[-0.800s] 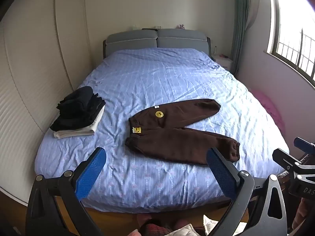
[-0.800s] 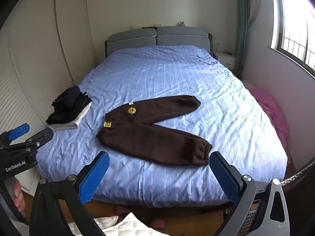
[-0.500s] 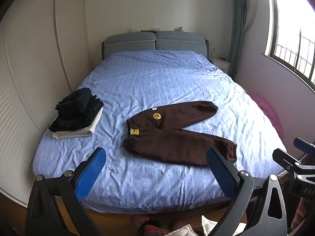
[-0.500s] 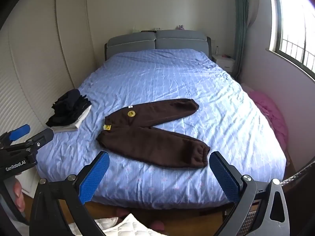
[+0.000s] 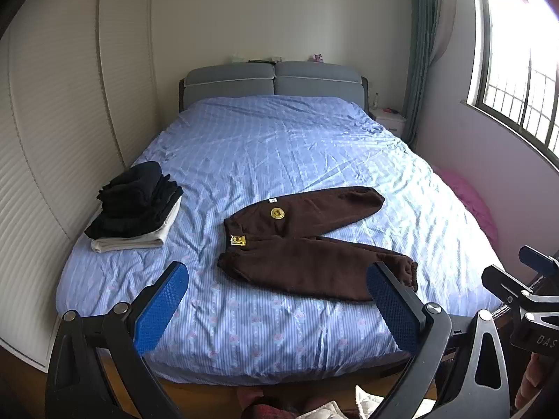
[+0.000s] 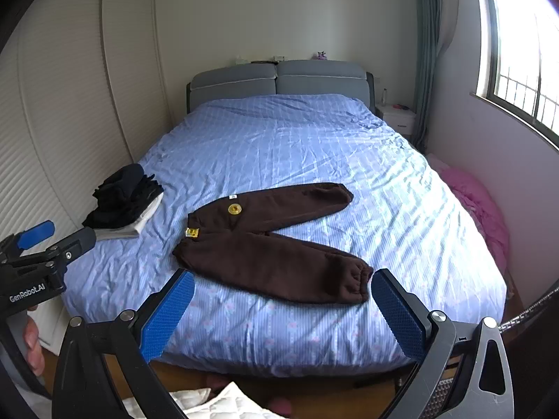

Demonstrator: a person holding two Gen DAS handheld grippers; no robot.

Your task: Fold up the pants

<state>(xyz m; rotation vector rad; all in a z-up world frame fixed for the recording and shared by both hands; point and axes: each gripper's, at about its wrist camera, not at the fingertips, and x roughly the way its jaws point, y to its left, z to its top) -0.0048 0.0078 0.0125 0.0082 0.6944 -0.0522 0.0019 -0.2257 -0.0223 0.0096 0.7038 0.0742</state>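
One pair of brown pants (image 5: 307, 244) (image 6: 272, 241) lies flat, its two legs spread apart, on the blue-sheeted bed (image 5: 279, 146) ahead of both tools. Left tool (image 5: 276, 307) and right tool (image 6: 279, 309): jaws wide apart, holding nothing. One stack of folded clothes (image 5: 134, 206) lies ahead-left.

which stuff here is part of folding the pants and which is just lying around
For the job:
- brown pants, spread flat on the bed
- left gripper, open
- right gripper, open

Just lying about:
- stack of folded clothes at the bed's left edge
- pink fabric beside the bed
- nightstand
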